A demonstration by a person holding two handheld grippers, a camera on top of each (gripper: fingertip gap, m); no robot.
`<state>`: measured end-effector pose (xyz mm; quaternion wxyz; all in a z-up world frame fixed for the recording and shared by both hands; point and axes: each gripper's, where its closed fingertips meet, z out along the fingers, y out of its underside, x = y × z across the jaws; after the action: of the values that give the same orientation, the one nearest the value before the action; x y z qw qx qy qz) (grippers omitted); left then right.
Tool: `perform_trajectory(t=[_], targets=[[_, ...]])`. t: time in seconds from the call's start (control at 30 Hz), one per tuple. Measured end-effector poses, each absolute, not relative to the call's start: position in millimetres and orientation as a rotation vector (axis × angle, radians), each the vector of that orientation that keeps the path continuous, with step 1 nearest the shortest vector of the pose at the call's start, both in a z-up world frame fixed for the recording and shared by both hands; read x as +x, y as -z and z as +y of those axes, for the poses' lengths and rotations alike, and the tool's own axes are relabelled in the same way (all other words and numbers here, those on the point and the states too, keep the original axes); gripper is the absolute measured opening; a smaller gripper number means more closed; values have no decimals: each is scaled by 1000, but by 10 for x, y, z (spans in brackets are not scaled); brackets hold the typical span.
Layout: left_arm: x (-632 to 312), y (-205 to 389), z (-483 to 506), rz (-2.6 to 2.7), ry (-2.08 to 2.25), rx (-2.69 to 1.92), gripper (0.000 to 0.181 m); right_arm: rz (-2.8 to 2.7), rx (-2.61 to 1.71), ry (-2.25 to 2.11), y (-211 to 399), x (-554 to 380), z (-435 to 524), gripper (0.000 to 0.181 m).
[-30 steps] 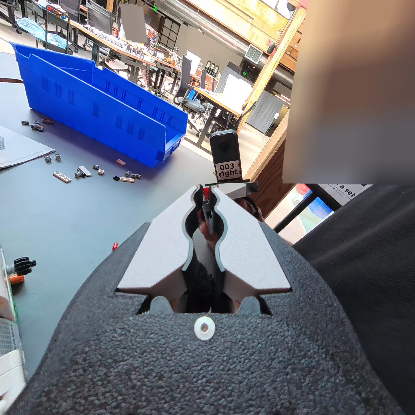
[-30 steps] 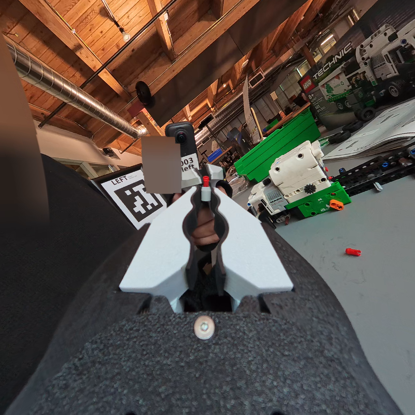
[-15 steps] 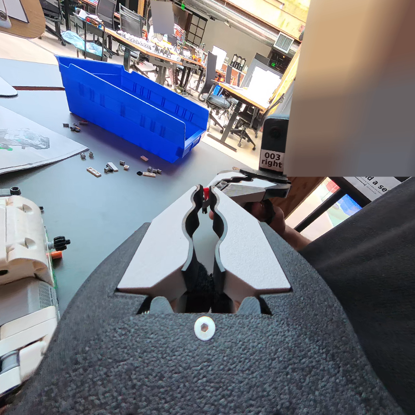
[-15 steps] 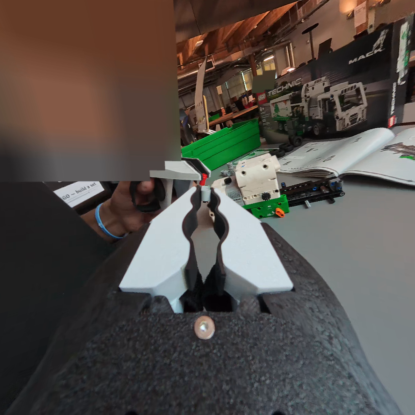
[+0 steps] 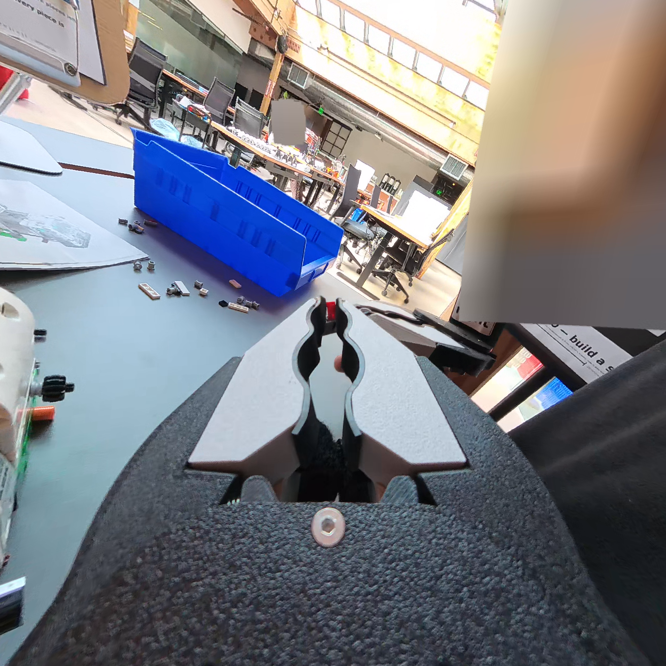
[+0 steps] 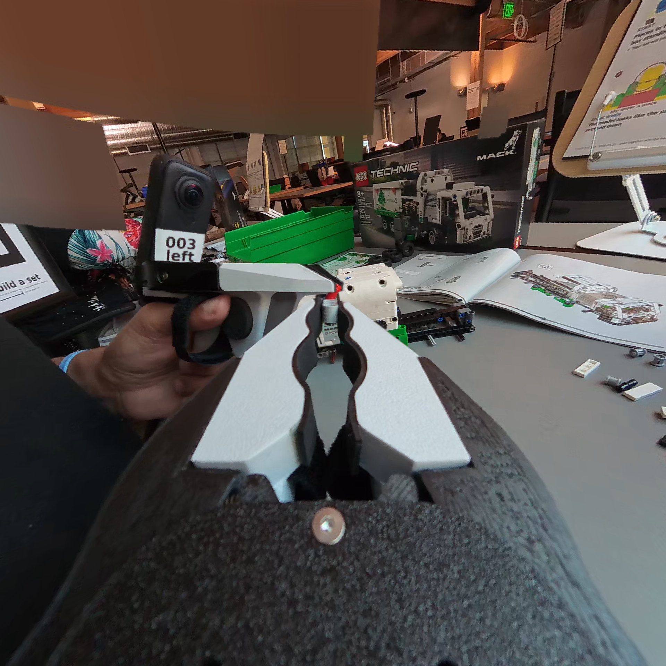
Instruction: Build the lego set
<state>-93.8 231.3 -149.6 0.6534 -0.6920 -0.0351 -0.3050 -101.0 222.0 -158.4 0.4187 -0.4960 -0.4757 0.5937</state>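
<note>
My left gripper [image 5: 329,307] is shut on a small red pin [image 5: 331,310] at its fingertips. My right gripper [image 6: 329,310] is shut on a short grey connector [image 6: 329,312], and the red pin [image 6: 337,290] sticks out of its top. In the right wrist view the left gripper [image 6: 324,279] comes in level from the left, and its tip meets the pin. The two tips are held together above the table. The partly built white and green truck [image 6: 371,295] stands behind them on the table, and its edge shows in the left wrist view [image 5: 14,360].
A blue bin [image 5: 230,216] and loose small parts [image 5: 201,288] lie on the grey table. In the right wrist view I see an open instruction booklet [image 6: 540,288], a black beam frame [image 6: 436,322], a green bin [image 6: 292,234], the set's box [image 6: 443,201] and more loose parts [image 6: 620,382]. Both grippers' tips are close together, under 4 cm apart.
Both grippers have swung down from pointing upward to level over the table, still joined at the red pin and grey connector. The left gripper now meets the right one from the side.
</note>
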Motion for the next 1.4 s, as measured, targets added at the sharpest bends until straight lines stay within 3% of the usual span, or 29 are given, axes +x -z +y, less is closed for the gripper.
perform_trajectory(t=[0.3,0.47,1.07,1.4], targets=[[-919,1533,2346,39,470,-1674,3,-1199,-1224,-1339,1612,-994,2271,6],[-903,1498,2351,102,393,-1592,3,-1156,-1243,-1466,1585,-982,2267,7],[-914,1532,2102,492,554,-1597,4,-1335,-1129,-1712,1581,-883,2097,7],[-1137,1643,1813,459,284,-1566,4,-1776,-1587,-1335,2411,-1072,2289,7]])
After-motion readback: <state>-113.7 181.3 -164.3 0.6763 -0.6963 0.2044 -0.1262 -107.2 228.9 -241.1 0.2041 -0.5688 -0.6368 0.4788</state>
